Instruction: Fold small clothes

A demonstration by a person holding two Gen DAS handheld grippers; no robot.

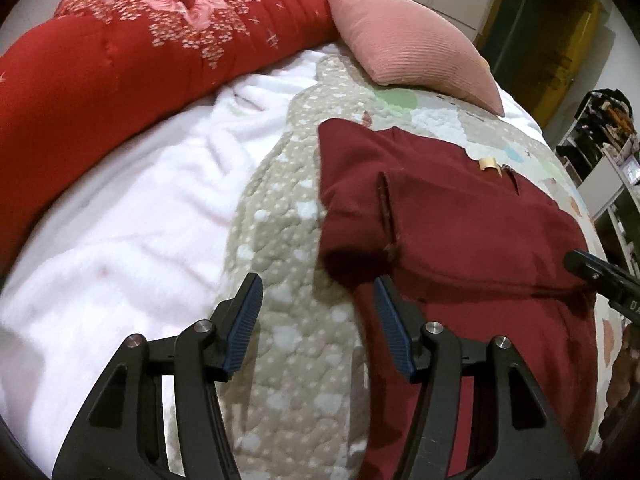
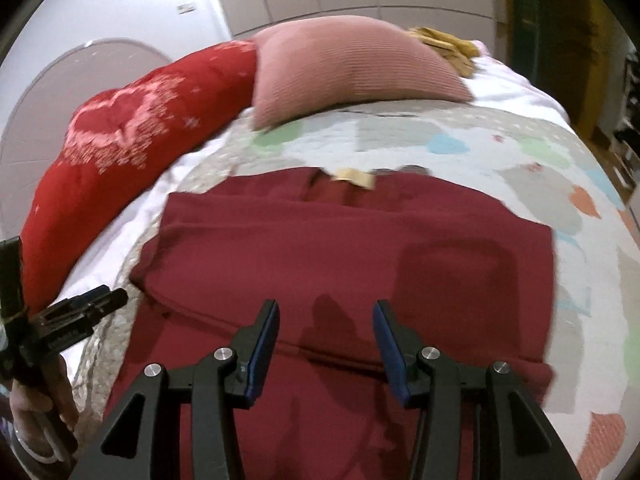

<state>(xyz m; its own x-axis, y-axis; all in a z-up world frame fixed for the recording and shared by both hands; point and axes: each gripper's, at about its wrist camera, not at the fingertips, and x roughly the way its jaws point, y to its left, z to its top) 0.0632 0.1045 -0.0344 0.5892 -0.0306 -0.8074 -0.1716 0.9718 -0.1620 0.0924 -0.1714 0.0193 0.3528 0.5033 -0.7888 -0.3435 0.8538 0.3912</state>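
Observation:
A dark red garment (image 1: 472, 220) lies flat on the patterned quilt (image 1: 288, 248), partly folded, with a tan label (image 1: 489, 164) at its far edge. It also shows in the right wrist view (image 2: 340, 248), label (image 2: 354, 178) at the far side. My left gripper (image 1: 318, 292) is open and empty, above the garment's left edge. My right gripper (image 2: 325, 316) is open and empty, above the garment's near part. The right gripper's tip (image 1: 592, 270) shows at the right in the left wrist view. The left gripper (image 2: 100, 300) shows at the left in the right wrist view.
A red floral duvet (image 1: 120, 64) lies along the left of the bed. A pink pillow (image 1: 408, 44) rests at the head, also in the right wrist view (image 2: 352, 68). A white fleece blanket (image 1: 132, 208) lies left of the quilt. Shelves (image 1: 608, 152) stand at the right.

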